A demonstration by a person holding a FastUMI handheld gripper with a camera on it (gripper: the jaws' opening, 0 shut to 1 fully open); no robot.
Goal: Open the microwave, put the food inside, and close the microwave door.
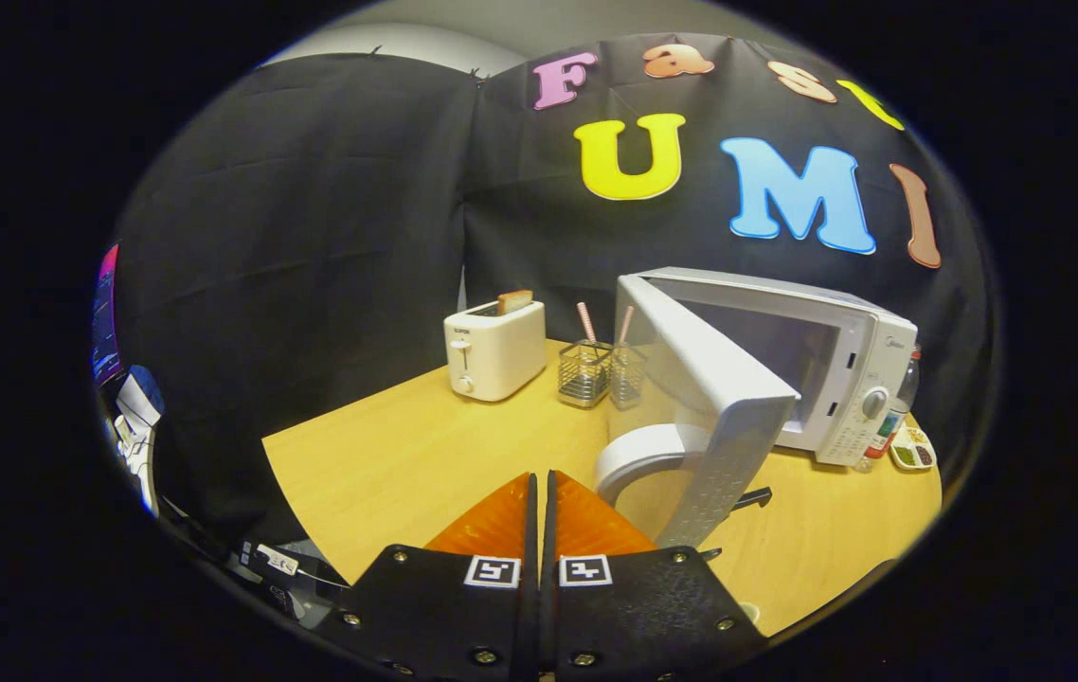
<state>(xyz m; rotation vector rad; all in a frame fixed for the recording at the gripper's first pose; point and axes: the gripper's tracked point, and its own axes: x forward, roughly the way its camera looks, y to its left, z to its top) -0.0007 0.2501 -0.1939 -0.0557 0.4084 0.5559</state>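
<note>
The white microwave [847,379] stands on the wooden table [406,455], beyond my fingers and to their right. Its door [714,403] is swung wide open toward me, edge on, and the dark cavity [771,346] shows behind it. The door's white loop handle [638,459] hangs just ahead of my fingertips, slightly to their right, apart from them. My gripper [540,475] is shut, its fingers pressed together with nothing between them. A small dish of food [913,453] lies beside the microwave's far right corner.
A white toaster [494,349] with a slice of bread [514,301] sticking up stands at the back of the table. Wire mesh holders [586,372] with pink straws sit between toaster and microwave door. A bottle [891,431] stands by the microwave's control panel.
</note>
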